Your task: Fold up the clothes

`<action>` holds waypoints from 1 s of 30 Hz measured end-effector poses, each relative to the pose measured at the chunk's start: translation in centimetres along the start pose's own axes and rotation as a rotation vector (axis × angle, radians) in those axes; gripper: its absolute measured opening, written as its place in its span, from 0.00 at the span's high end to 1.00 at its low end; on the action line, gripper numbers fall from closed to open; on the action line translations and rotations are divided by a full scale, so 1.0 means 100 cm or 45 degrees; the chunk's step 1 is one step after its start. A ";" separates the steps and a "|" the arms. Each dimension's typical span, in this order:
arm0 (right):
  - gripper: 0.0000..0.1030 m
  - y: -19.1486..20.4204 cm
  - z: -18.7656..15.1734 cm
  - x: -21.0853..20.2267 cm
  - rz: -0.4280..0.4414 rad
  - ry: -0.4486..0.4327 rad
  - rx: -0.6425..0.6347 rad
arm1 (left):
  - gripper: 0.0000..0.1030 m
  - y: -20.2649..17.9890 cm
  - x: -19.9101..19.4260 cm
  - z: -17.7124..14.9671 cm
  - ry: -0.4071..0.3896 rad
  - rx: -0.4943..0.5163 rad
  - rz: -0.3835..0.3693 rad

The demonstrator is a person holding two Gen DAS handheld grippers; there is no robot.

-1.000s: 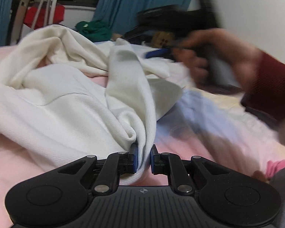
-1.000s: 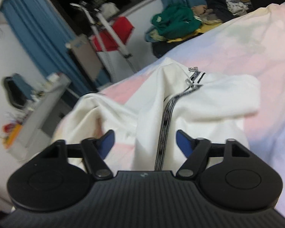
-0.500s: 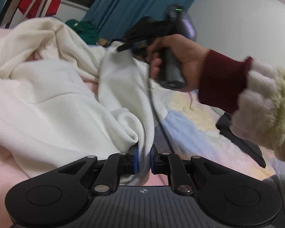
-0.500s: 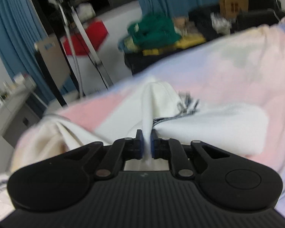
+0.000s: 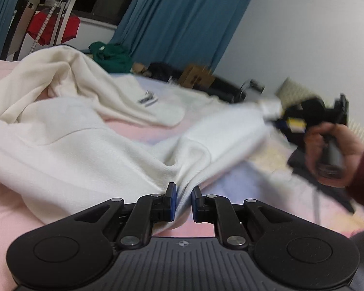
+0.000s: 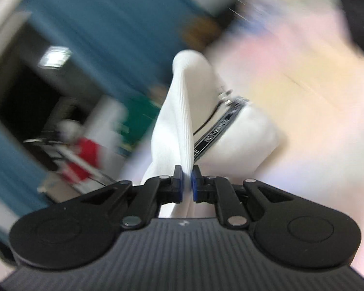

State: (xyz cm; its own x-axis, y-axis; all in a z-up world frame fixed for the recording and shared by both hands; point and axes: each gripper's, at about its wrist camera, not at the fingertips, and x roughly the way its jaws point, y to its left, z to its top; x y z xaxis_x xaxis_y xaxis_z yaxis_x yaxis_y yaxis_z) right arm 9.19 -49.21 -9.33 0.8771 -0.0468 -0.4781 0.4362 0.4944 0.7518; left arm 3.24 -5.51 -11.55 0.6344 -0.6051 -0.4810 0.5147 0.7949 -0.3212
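Your left gripper [image 5: 181,202] and right gripper [image 6: 186,186] each pinch the white garment [image 5: 89,140], apparently stretched lengthwise between them across the bed [image 5: 2,218].

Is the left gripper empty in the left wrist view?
No, the left gripper is shut on a fold of the white garment, which runs up from between its blue pads.

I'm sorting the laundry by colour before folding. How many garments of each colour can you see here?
White: 1, the white garment, pinched by both the left gripper and the right gripper.
Green: 1, the green heap.
Red: 1, the red cloth.
Total: 3
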 end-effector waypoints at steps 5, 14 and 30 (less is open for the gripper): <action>0.88 -0.085 0.002 -0.001 0.010 0.209 0.459 | 0.86 -0.008 0.005 -0.013 0.041 0.067 0.086; 0.43 -0.094 -0.019 -0.002 0.065 0.287 0.577 | 0.84 -0.004 0.008 -0.016 0.052 0.063 0.113; 0.88 -0.047 0.008 0.032 0.072 -0.015 0.098 | 0.83 0.000 0.005 -0.014 0.044 0.007 0.074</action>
State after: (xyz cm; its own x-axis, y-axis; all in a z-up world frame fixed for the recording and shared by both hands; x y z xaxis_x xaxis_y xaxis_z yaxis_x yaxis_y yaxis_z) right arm 10.13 -52.39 -14.05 0.9027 -0.0314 -0.4291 0.4000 0.4283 0.8103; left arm 2.73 -5.79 -12.93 0.6431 -0.5557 -0.5269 0.4805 0.8286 -0.2874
